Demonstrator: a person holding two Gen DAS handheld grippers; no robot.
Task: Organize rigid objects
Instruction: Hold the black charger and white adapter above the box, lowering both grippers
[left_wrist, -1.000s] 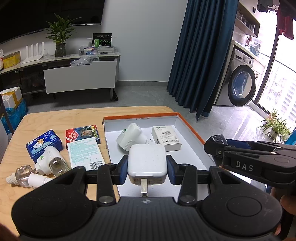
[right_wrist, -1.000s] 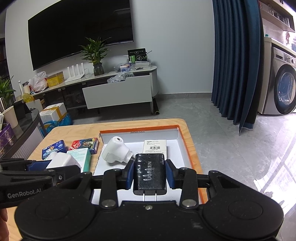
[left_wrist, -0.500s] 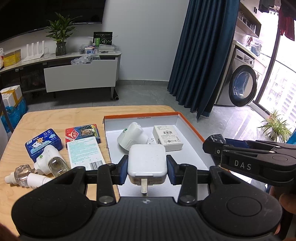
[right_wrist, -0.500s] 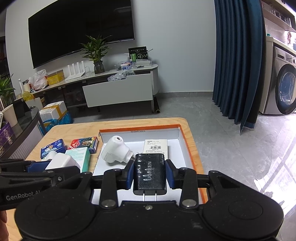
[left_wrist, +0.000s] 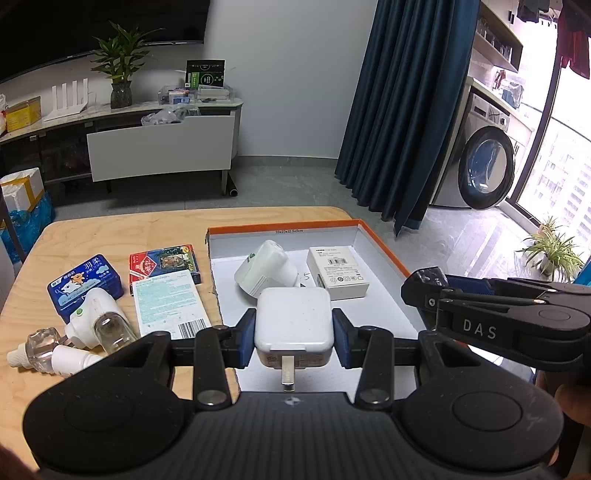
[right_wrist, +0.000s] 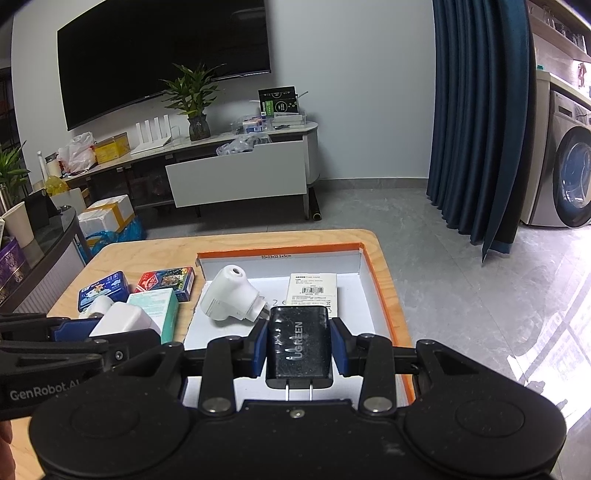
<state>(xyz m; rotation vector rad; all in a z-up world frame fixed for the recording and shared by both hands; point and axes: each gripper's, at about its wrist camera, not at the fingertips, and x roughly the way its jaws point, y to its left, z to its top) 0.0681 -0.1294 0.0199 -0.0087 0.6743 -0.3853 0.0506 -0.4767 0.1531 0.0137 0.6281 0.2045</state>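
My left gripper (left_wrist: 293, 341) is shut on a white square charger (left_wrist: 293, 321), held above the near left part of an orange-rimmed white box (left_wrist: 380, 247). My right gripper (right_wrist: 299, 349) is shut on a black UGREEN charger (right_wrist: 299, 343), held above the box's (right_wrist: 386, 314) near end. Inside the box lie a white plug-in device (left_wrist: 264, 271) and a small white carton (left_wrist: 338, 271); they also show in the right wrist view as the device (right_wrist: 231, 295) and the carton (right_wrist: 314, 290). The left gripper with its white charger (right_wrist: 122, 321) shows at left in the right wrist view.
On the wooden table (left_wrist: 110, 232) left of the box lie a blue tin (left_wrist: 85, 284), a red card pack (left_wrist: 162, 260), a pale green carton (left_wrist: 168, 306), and small clear bottles with white caps (left_wrist: 74, 332). The table's right edge is close beside the box.
Both views have drifted very slightly; the grippers keep their chargers and hover over the box. Nothing on the table has moved.
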